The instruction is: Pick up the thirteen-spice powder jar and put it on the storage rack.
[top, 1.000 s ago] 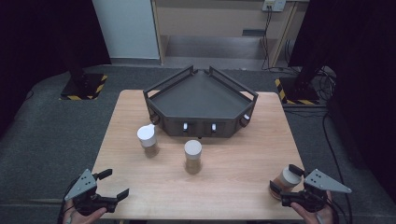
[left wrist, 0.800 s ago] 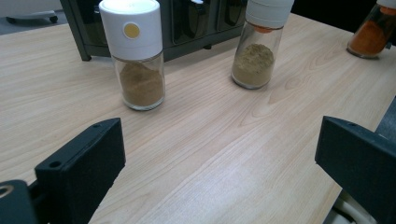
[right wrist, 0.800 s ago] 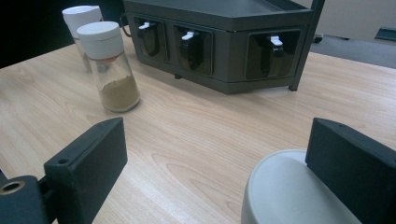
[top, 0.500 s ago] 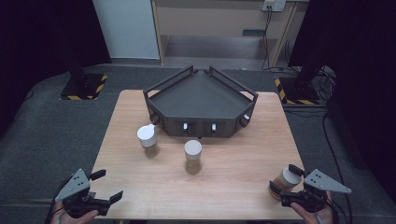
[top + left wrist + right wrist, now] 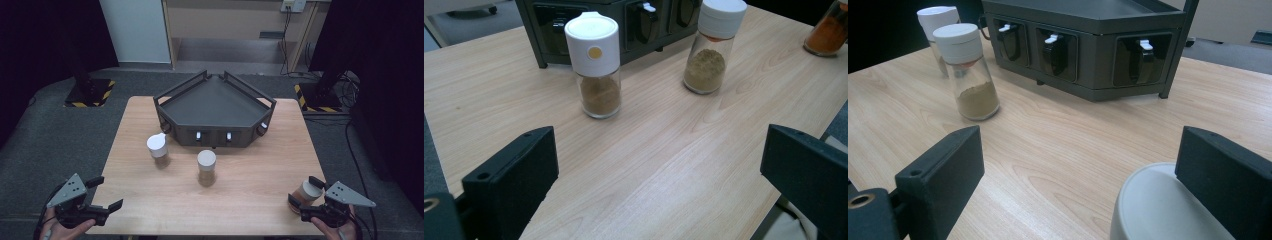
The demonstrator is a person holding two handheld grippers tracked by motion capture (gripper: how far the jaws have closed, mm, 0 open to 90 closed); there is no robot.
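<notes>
Right gripper (image 5: pixel 306 202), jaws wide, seemingly straddles the orange spice jar (image 5: pixel 303 192) at the bench's (image 5: pixel 250 200) five o'clock, needing to close; left gripper (image 5: pixel 104 195) waits wide.

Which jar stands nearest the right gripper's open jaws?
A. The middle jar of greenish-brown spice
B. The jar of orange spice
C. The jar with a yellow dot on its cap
B: the orange spice jar stands right at the right gripper, its cap between the jaws.

Table (image 5: pixel 250 200): pale wood-grain, smooth, satin. Spice jars (image 5: pixel 599 95): clear glossy glass w/ white plastic caps. Rack (image 5: pixel 1108 50): matt dark, prob. metal. Jaw pads matt black.
</notes>
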